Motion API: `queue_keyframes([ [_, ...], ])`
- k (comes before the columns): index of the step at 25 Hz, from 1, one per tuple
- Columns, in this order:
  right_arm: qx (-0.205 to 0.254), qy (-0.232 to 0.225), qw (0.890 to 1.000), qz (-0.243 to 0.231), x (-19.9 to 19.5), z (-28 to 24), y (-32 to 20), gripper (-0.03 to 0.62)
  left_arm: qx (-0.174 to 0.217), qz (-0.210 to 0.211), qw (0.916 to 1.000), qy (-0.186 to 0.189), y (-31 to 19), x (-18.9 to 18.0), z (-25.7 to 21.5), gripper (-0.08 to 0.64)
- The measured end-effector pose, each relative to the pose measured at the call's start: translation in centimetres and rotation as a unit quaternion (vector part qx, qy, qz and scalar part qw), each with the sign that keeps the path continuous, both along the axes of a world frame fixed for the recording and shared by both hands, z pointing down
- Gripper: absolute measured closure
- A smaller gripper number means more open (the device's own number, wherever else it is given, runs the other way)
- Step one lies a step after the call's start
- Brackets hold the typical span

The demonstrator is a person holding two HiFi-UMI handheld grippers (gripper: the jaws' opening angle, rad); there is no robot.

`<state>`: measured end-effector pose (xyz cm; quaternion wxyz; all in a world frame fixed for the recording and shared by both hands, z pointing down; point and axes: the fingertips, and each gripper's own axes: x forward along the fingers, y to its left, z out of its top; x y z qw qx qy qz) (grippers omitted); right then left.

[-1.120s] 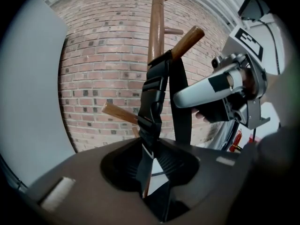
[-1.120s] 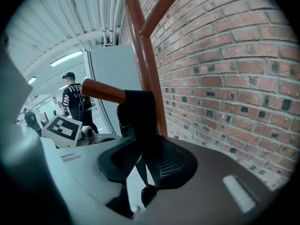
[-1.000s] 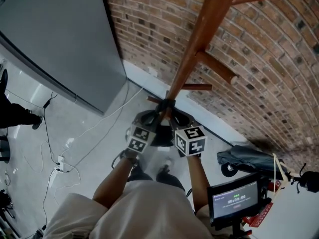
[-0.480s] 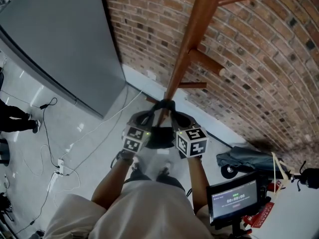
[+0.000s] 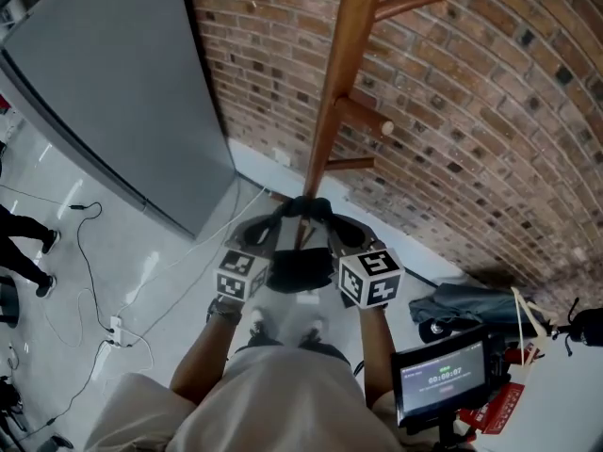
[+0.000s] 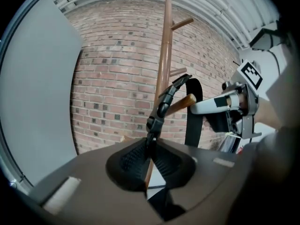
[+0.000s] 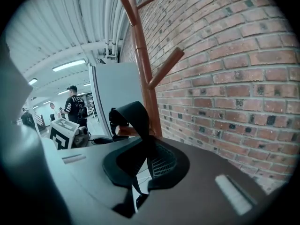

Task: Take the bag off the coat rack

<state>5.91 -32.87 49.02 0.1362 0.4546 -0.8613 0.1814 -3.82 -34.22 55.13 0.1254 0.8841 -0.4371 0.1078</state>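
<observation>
A wooden coat rack (image 5: pixel 337 92) stands against the brick wall. A black bag (image 5: pixel 300 269) hangs low in front of it, between my two grippers. Its strap (image 5: pixel 306 205) loops over a lower peg (image 6: pixel 182 103). My left gripper (image 6: pixel 150 146) is shut on the strap just below its buckle (image 6: pixel 157 116); in the head view it (image 5: pixel 267 232) is left of the pole. My right gripper (image 7: pixel 146 156) is shut on the other run of the strap (image 7: pixel 136 121), right of the pole (image 5: pixel 339 229). The peg's end (image 7: pixel 126 131) shows under the loop.
A grey panel (image 5: pixel 113 92) stands at the left against the brick wall (image 5: pixel 490 111). Cables (image 5: pixel 113 318) lie on the pale floor. A dark wheeled thing (image 5: pixel 462 304) and a small screen (image 5: pixel 443 379) are at the lower right. People (image 7: pixel 75 109) stand farther back.
The two grippers have drawn a little apart and more of the bag shows between them. The head view has shifted, so the rack now stands more upright in it.
</observation>
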Motion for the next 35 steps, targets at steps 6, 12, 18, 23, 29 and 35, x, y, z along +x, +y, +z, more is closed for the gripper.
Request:
queue_keyframes([
  [6, 0.03, -0.008, 1.0, -0.007, 0.3, -3.0, 0.8, 0.586, 0.03, -0.009, 0.9994, 0.017, 0.6, -1.2, -3.7, 0.532],
  [12, 0.051, -0.036, 0.998, 0.003, 0.7, -5.6, 1.9, 0.586, 0.066, -0.011, 0.9972, 0.034, 1.4, -1.5, -7.6, 0.532],
  [18, 0.081, -0.051, 0.995, 0.007, 1.2, -8.8, 2.4, 0.586, 0.096, -0.01, 0.9944, 0.043, 1.9, -1.9, -10.7, 0.532],
  [23, 0.109, -0.061, 0.992, -0.002, 1.1, -11.5, 3.1, 0.586, 0.123, -0.014, 0.991, 0.053, 2.4, -2.5, -13.7, 0.534],
  [29, 0.148, -0.075, 0.986, -0.007, 1.2, -15.2, 3.8, 0.586, 0.17, -0.01, 0.9845, 0.044, 2.9, -2.5, -17.6, 0.534],
  [35, 0.168, -0.076, 0.983, -0.004, 1.1, -17.1, 4.2, 0.586, 0.208, -0.007, 0.9771, 0.044, 3.6, -2.7, -20.6, 0.534],
])
